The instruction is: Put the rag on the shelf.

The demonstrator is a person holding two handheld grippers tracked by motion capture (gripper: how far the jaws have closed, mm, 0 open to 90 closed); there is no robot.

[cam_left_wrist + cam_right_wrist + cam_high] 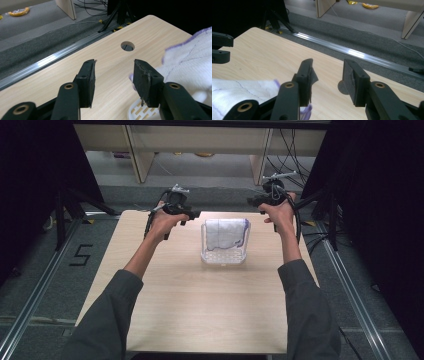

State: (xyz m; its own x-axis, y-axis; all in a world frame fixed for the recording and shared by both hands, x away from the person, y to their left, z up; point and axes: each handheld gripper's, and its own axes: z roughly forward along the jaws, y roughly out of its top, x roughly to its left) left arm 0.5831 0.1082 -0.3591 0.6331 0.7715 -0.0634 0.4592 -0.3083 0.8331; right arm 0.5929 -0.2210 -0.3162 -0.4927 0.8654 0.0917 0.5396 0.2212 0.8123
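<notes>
Lying folded in the one clear basket [224, 256] near the table's [200, 315] far edge, the single white cloth [226, 233] with purple stitching is held by neither tool. The left gripper [192, 214] and right gripper [256, 202] flank the basket, each about half open with nothing between the jaws. A jaw might catch a protruding cloth edge and tip the light basket.

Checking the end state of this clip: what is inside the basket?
A folded white cloth with purple stitching fills the back of the basket. Its perforated floor shows bare in front; anything under the cloth is hidden.
</notes>
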